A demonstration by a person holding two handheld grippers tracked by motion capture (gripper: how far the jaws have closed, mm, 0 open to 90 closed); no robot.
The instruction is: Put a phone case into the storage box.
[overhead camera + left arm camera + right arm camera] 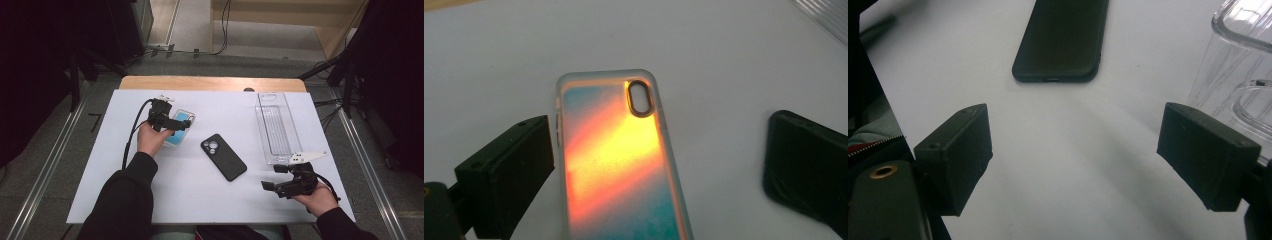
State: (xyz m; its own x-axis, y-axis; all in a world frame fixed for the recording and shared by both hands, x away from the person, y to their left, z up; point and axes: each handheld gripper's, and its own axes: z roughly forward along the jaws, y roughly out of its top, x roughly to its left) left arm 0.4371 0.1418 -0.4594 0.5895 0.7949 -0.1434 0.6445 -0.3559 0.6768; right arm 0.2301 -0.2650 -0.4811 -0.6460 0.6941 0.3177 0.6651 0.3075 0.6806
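Right tongs: near the worktop's near right corner, jaws wide, nothing between them, held just above the surface.

Black phone: flat, face down, mid-worktop, well apart from both tongs.

Clear plastic tray: long, lying along the right edge, its near end just beside the right tongs.

Left tongs: toward the far left, jaws wide apart, straddling the iridescent phone case, pads not touching it.

Iridescent phone case: flat on the worktop, left of the black phone.
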